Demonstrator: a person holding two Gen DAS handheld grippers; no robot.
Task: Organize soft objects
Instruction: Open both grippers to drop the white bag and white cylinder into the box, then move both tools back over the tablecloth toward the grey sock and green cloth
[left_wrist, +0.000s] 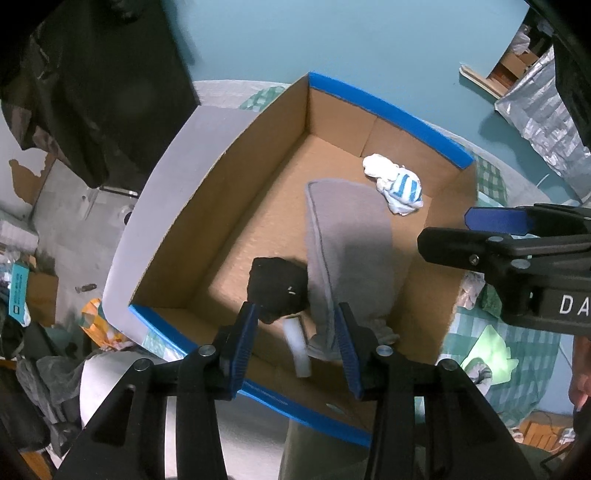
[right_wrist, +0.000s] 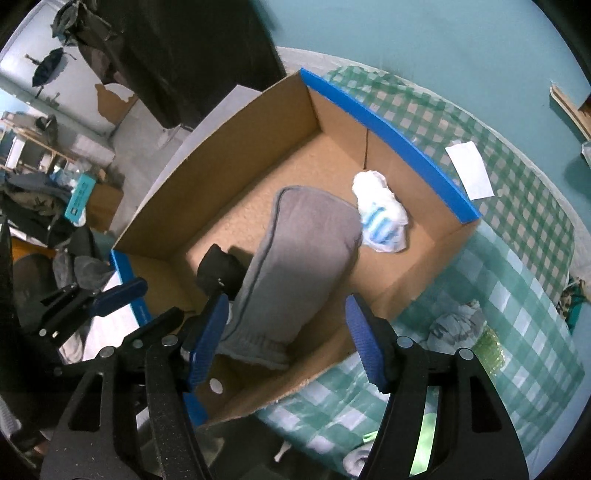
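- Grey cloth (right_wrist: 299, 258) lies inside the cardboard box (right_wrist: 236, 155), beside black bundle (right_wrist: 218, 271) and striped bundle (right_wrist: 382, 218).
- Both my tools, left tool (left_wrist: 297, 345) and right tool (right_wrist: 286, 339), are spread, holding nothing.
- I'd lift clear, then fetch the crumpled cloth (right_wrist: 458, 323) off the bed (right_wrist: 517, 280).

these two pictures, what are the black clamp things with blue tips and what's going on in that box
The black clamps are hand-held grabbing tools; a person holds one in each hand, and each carries a wide-angle camera looking along its two blue-padded fingers. One picture comes from the left tool, the other from the right tool. Both look down into a cardboard box with blue edges, standing on a green checked cloth. In the box lie a folded grey garment, a black bundle and a white and blue striped bundle. Both tools are open and hold nothing. More crumpled fabric waits on the cloth outside.
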